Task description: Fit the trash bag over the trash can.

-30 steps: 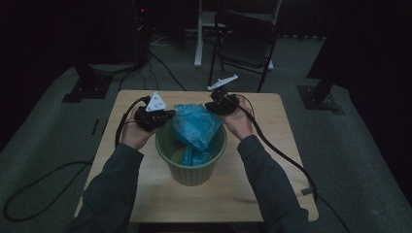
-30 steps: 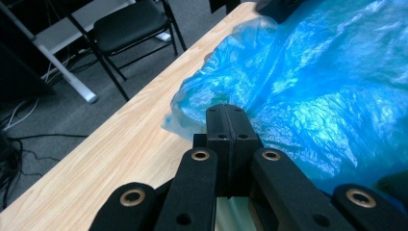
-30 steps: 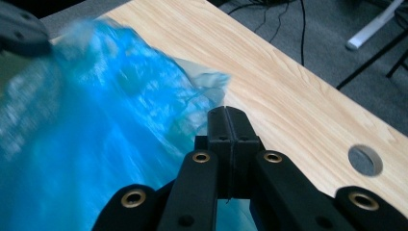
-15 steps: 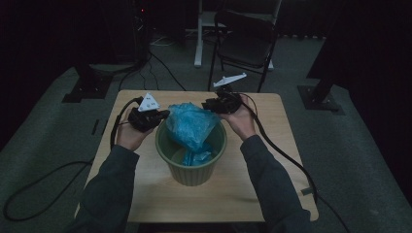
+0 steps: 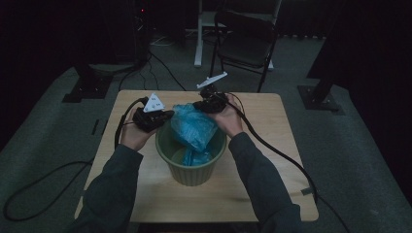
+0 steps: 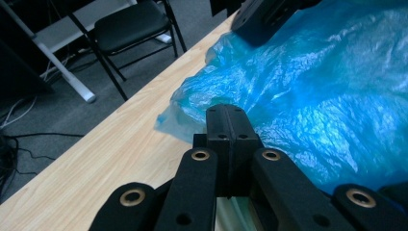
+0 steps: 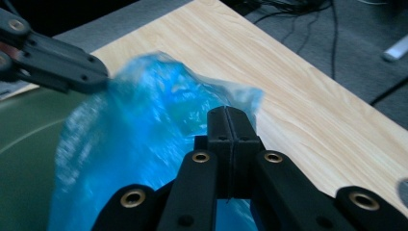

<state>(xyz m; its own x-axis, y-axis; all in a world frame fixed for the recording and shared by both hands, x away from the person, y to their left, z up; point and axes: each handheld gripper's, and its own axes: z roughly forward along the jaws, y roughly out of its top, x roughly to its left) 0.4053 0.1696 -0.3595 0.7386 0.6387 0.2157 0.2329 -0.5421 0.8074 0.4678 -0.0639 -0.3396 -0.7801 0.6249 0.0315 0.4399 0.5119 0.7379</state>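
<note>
On the left, the left gripper (image 5: pixel 167 115) has its jaws pressed fully together, clamping the left edge of the blue plastic bag (image 5: pixel 194 128). The bag rises out of the green bin (image 5: pixel 190 171) at the table's (image 5: pixel 272 160) middle. On the right, the right gripper (image 5: pixel 197 105), having just closed, pinches the bag's far-right edge.

We find no legible text, label, brand, number or sign in any view. The grey three-cornered plate (image 5: pixel 153 103) on the left gripper carries a few dark marks in the high view, too small for us to read. The blue plastic bag (image 5: pixel 193 127), the green bin (image 5: pixel 189 170) and the wooden table (image 5: pixel 272 160) show no print we can make out.
</note>
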